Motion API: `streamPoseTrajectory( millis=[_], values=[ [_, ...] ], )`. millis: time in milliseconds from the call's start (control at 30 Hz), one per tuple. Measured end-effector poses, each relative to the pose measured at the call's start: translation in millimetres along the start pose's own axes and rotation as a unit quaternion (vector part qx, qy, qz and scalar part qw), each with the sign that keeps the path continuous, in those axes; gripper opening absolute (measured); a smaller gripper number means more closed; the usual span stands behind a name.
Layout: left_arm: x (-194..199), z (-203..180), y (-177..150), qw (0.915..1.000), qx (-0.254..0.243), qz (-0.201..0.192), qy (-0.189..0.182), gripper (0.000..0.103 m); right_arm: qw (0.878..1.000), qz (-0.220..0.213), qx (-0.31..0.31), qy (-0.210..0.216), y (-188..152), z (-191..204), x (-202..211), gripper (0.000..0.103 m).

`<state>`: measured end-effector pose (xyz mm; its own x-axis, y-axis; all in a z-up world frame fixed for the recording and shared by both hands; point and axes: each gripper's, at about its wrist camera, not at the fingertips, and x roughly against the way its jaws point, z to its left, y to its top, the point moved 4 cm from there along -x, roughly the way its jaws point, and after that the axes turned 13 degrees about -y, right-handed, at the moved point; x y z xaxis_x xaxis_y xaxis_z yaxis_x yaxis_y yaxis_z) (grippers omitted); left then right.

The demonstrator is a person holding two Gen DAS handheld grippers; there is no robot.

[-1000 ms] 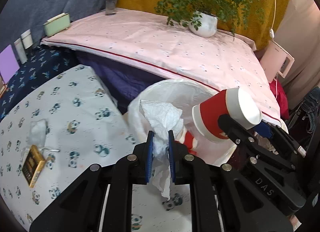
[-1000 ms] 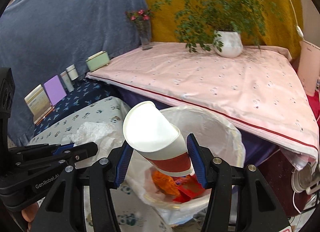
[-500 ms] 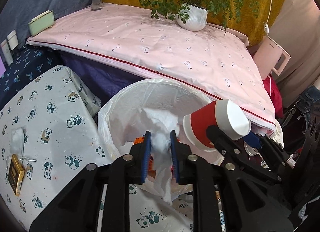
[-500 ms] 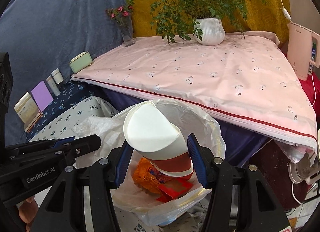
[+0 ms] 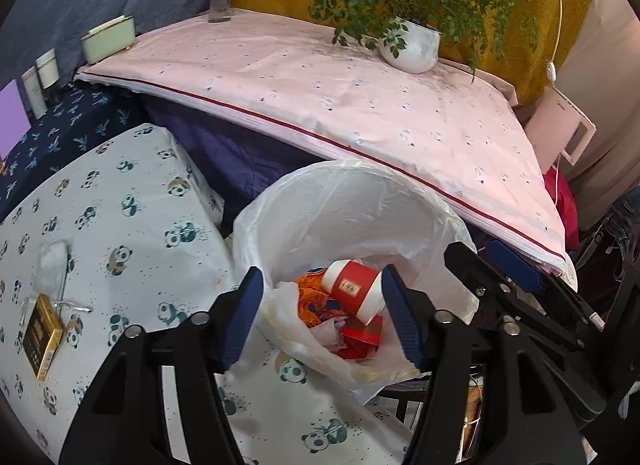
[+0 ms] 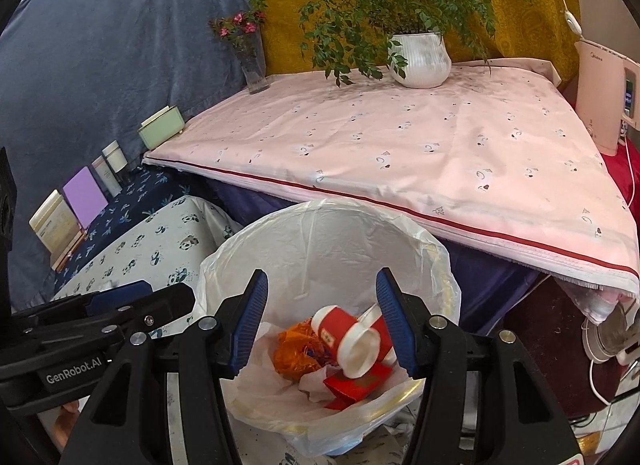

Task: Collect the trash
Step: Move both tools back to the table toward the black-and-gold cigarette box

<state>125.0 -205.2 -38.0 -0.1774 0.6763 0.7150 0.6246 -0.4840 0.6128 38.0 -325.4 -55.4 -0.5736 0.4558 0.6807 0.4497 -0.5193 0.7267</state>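
Observation:
A bin with a white plastic liner stands beside the panda-print table. Inside lie a red paper cup, an orange wrapper, a crumpled white tissue and a red packet. My left gripper hangs over the bin; its jaws are opening and nothing is between them. My right gripper is open over the same bin, empty, with the cup below it. Each gripper shows in the other's view: the right gripper, the left gripper.
On the panda-print cloth lie a yellow box and a clear packet. Behind the bin is a pink-clothed table with a potted plant, a vase and a green box. A pink appliance stands at the right.
My left gripper opened and let go of the tissue, which dropped into the bin. The red cup left my right gripper and now lies in the bin.

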Motion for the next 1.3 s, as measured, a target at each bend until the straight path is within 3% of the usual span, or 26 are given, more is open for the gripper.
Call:
streamPoseTrajectory(
  millis=[67, 533, 1100, 1300],
  values=[
    [6.2, 5.4, -2.6, 1.0000, 0.004, -0.003, 0.002, 0.065, 1.000, -0.002, 0.004, 0.003, -0.6, 4.5, 4.2, 0.055],
    [66.5, 66.4, -33.9, 0.9971, 0.019, -0.036, 0.065, 0.067, 0.999, -0.010, 0.035, 0.032, -11.5, 50.6, 27.8, 0.055],
    [115.7, 176.3, -96.5, 0.9856, 0.064, -0.033, 0.153, 0.068, 0.988, 0.018, 0.121, 0.094, -51.8, 170.9, 36.0, 0.055],
    [123.0, 211.4, -109.9, 0.9842, 0.040, -0.025, 0.171, 0.079, 0.982, 0.031, 0.150, 0.110, -65.1, 208.7, 30.1, 0.055]
  ],
)
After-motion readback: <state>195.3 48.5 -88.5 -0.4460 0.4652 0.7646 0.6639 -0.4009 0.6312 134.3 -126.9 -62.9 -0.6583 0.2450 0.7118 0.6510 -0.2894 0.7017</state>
